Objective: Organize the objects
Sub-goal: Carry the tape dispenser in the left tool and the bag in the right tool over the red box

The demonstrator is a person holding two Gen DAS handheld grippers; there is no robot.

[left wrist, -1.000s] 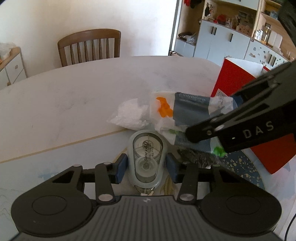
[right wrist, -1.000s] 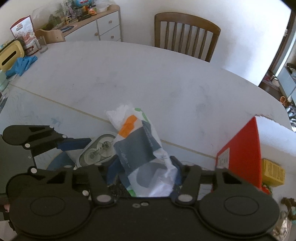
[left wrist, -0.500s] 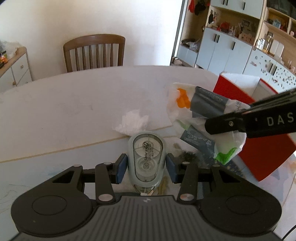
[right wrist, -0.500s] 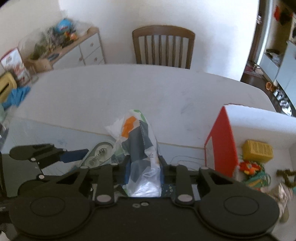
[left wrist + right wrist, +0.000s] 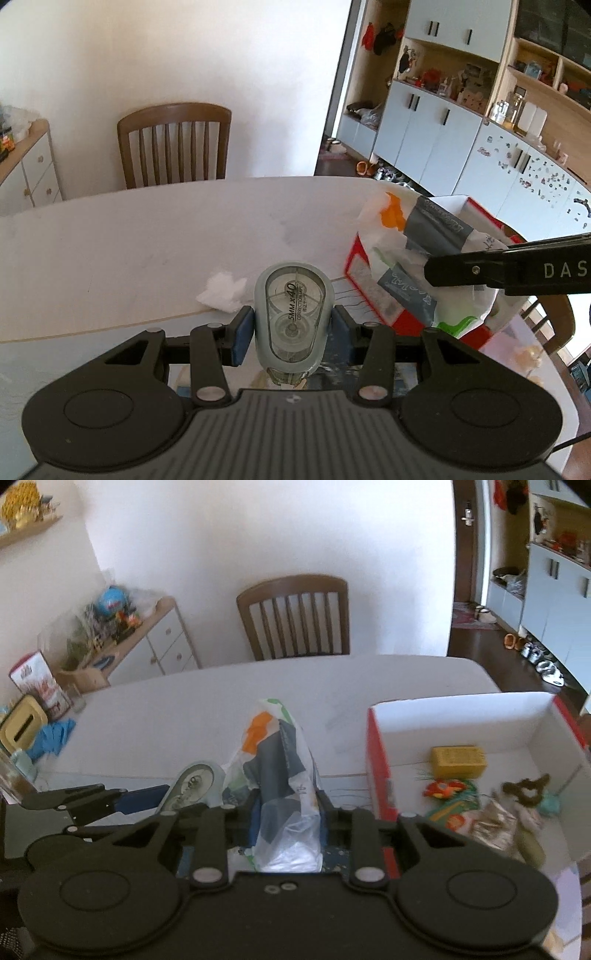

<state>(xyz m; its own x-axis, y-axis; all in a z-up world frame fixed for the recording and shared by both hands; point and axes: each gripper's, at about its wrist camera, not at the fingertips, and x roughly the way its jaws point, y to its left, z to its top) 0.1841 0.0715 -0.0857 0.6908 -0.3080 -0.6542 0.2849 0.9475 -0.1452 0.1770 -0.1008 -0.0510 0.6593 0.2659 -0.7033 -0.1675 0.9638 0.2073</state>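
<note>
The red-sided box (image 5: 376,760) serves as the landmark. Farthest left of the box, a crumpled tissue (image 5: 221,288) lies on the white table (image 5: 147,236). Next, the left gripper (image 5: 291,332) clamps a correction tape dispenser (image 5: 293,317) upright, lifted above the table. Immediately left of the box wall, the right gripper (image 5: 286,812) pinches a printed plastic bag (image 5: 277,760), its loose end pointing forward. Inside the box lie a yellow block (image 5: 458,762) and small toys (image 5: 450,797). Risk: the slack bag may snag the box wall, or the smooth dispenser may slip from the pads.
</note>
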